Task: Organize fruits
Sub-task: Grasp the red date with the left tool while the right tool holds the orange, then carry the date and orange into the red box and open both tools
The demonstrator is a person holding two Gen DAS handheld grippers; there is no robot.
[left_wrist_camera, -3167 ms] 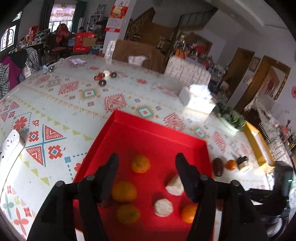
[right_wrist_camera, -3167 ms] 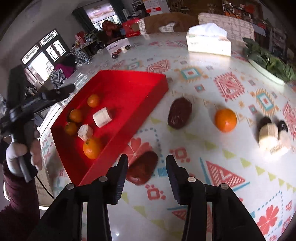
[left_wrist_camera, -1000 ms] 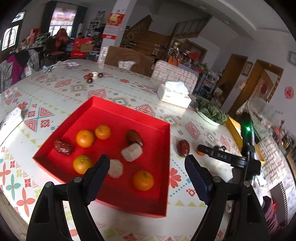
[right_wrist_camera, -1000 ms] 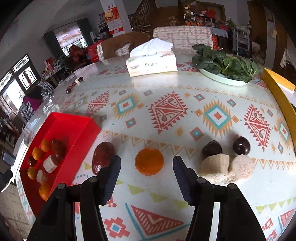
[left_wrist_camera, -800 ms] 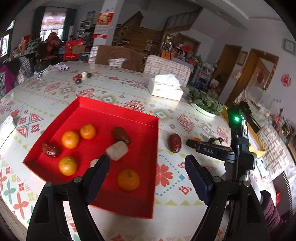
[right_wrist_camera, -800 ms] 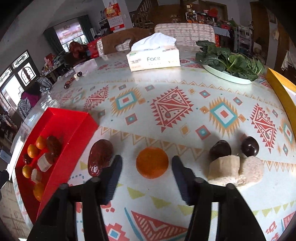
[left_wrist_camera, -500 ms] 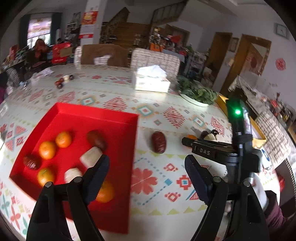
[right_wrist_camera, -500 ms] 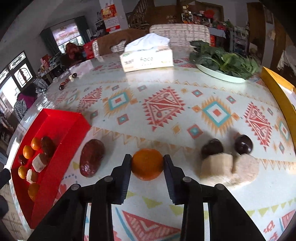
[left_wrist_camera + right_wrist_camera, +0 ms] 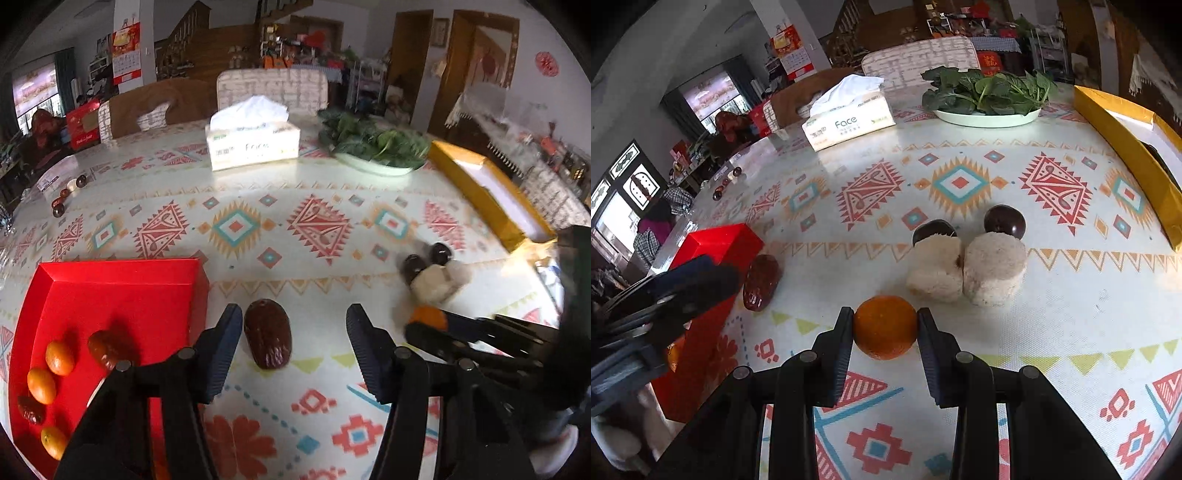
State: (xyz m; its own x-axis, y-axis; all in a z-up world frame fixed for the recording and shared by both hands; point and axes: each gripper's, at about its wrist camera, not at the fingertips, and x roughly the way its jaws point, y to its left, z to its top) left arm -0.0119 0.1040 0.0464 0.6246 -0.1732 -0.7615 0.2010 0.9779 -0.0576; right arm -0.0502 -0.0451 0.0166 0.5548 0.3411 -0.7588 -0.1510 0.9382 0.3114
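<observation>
Across the table (image 9: 1071,314) runs a cream cloth with red and teal diamond motifs, with chairs, a staircase and cluttered shelves behind it. Near the front edge my right gripper (image 9: 885,326) clamps a round, glossy orange (image 9: 885,326), while my left gripper (image 9: 291,350) is spread wide around a wrinkled dark-red date (image 9: 267,338) lying just beside the red tray (image 9: 122,273). Toward the far edge a tissue box (image 9: 849,123) reads "Face".
</observation>
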